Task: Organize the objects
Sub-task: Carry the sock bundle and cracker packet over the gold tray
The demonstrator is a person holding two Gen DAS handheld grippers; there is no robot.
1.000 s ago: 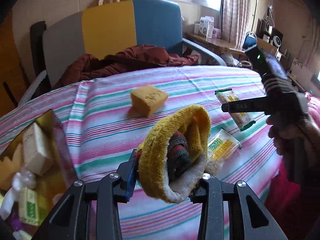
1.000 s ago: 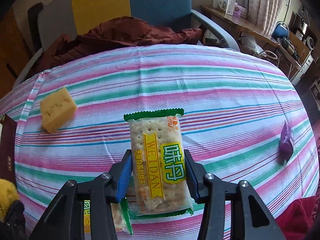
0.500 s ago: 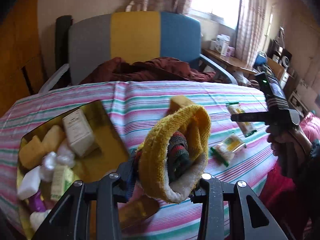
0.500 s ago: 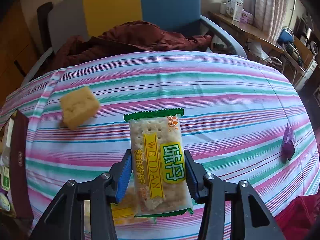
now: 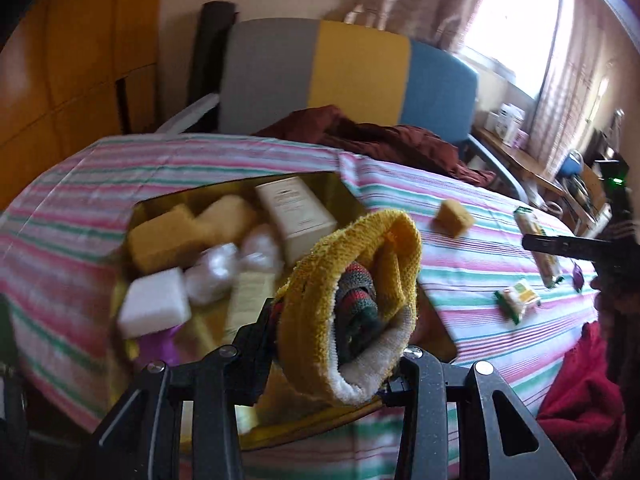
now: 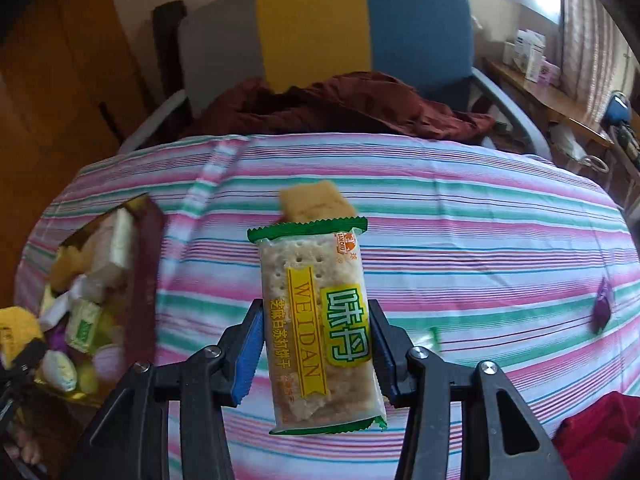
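My left gripper (image 5: 340, 344) is shut on a rolled yellow sock (image 5: 352, 280) with a red-green striped part inside, held above the near edge of a gold box (image 5: 192, 196). The box holds sponges, a white carton and small packets. My right gripper (image 6: 316, 344) is shut on a green-edged Weidan cracker packet (image 6: 316, 320), held above the striped tablecloth (image 6: 480, 240). A yellow sponge (image 6: 316, 200) lies on the cloth behind the packet, also in the left wrist view (image 5: 454, 216). The right gripper and its packet show at the right of the left wrist view (image 5: 540, 248).
A second cracker packet (image 5: 518, 300) and a small purple wrapper (image 6: 602, 306) lie on the cloth at the right. A grey, yellow and blue chair (image 6: 320, 28) with a dark red garment (image 6: 340, 104) stands behind the table. Red cloth (image 6: 600, 432) is at the near right.
My left gripper has swung left with the sock, so the gold box now fills its view. My right gripper has moved left too with the cracker packet; the box now shows at its left.
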